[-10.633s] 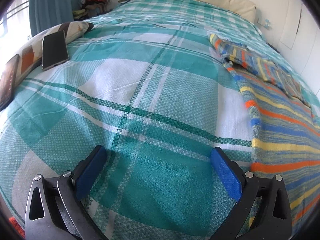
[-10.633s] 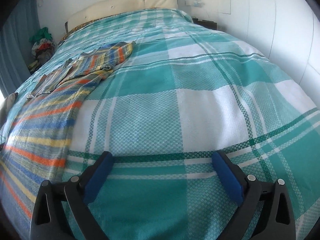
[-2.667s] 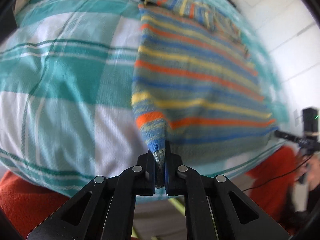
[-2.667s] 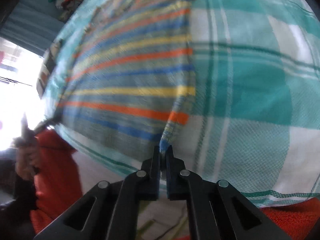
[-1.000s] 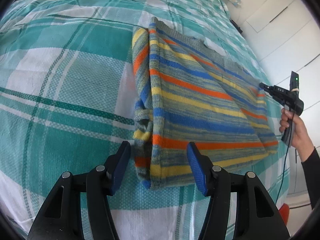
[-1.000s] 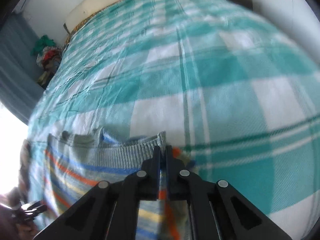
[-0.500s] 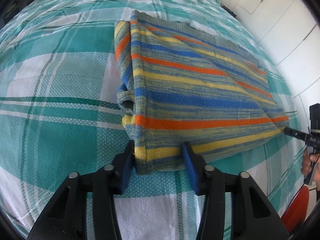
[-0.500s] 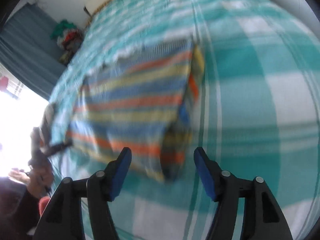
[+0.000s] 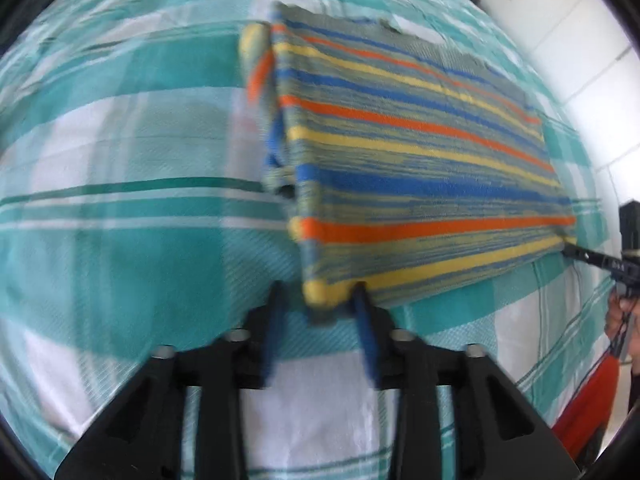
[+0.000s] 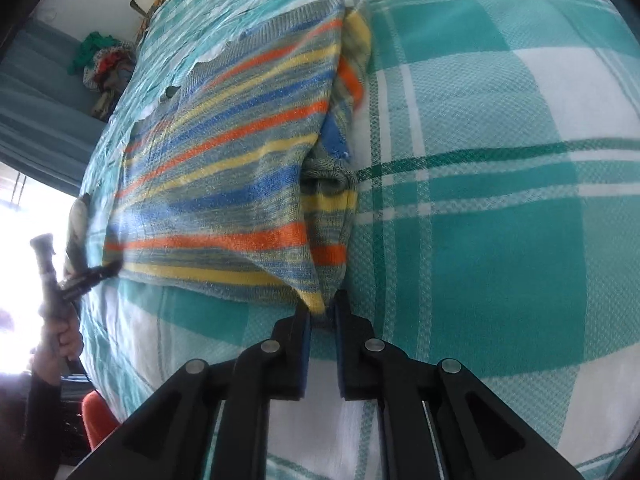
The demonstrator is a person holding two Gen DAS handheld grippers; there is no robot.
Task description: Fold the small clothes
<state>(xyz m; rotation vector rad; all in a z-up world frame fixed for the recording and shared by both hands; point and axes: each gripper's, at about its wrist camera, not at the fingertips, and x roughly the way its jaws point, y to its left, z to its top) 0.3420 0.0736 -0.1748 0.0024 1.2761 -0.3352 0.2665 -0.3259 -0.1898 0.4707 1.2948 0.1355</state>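
Note:
A striped knit sweater (image 9: 416, 168), with blue, orange and yellow bands, lies folded in half on the teal plaid bed. My left gripper (image 9: 320, 304) is open, its jaws on either side of the near left corner of the fold. In the right wrist view the sweater (image 10: 224, 184) stretches away to the left, with a sleeve bunched under its right edge. My right gripper (image 10: 322, 312) is shut on the sweater's near right corner. Each gripper shows in the other's view, the right one (image 9: 576, 254) and the left one (image 10: 100, 272).
The teal and white plaid bedspread (image 9: 120, 208) covers the whole bed. A pile of clothes (image 10: 104, 60) sits beside the bed at the far left. A white wall (image 9: 568, 20) runs along the far side. An orange seat (image 10: 98, 416) stands below the bed edge.
The sweater's bottom hem was carried up to the collar and released, folding it in half. Both grippers came back to the near corners. The right gripper has closed on its corner; the left has narrowed around its corner.

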